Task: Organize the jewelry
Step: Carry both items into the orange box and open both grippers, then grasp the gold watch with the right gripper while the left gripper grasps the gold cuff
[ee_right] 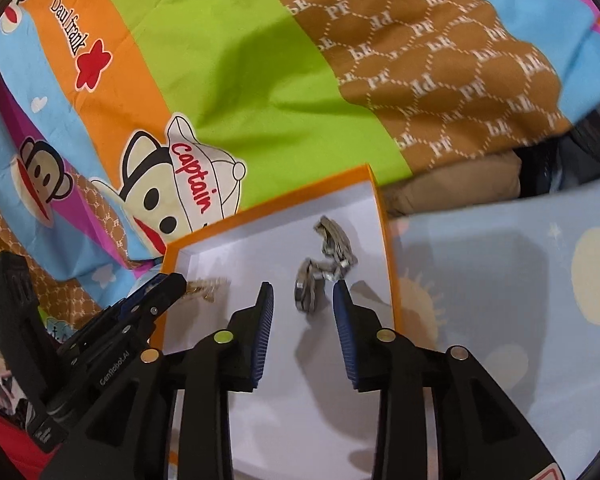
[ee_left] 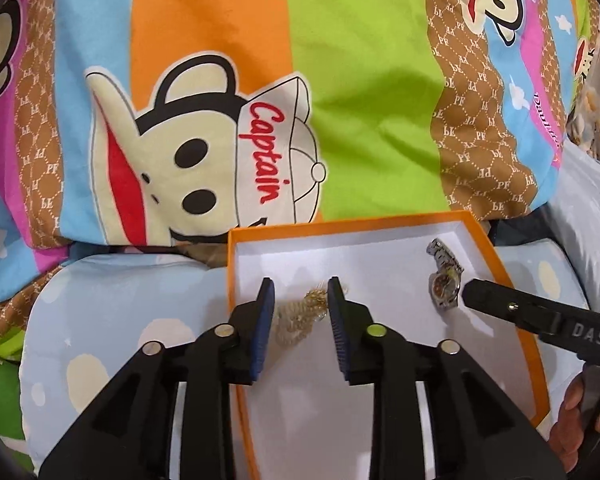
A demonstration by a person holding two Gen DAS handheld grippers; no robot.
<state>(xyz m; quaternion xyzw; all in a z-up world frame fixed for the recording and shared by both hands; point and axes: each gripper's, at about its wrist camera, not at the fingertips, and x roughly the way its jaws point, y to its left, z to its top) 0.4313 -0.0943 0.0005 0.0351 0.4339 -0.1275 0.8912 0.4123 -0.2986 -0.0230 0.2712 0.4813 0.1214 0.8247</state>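
An orange box point(ee_left: 500, 268) with a white floor lies on the bed; it also shows in the right wrist view point(ee_right: 383, 216). A gold chain point(ee_left: 300, 316) lies heaped in it, between the fingers of my open left gripper point(ee_left: 300, 290). A silver wristwatch point(ee_left: 444, 276) lies at the box's right side. In the right wrist view the wristwatch point(ee_right: 324, 264) lies just ahead of my open right gripper point(ee_right: 303, 290), apart from both fingers. The left gripper point(ee_right: 172, 280) shows there at the left, over the chain point(ee_right: 206, 290).
A bright cartoon-print quilt point(ee_left: 340, 100) lies bunched behind the box. A pale blue sheet point(ee_right: 500, 280) with cream dots spreads around the box. My hand point(ee_left: 576, 412) shows at the lower right of the left wrist view.
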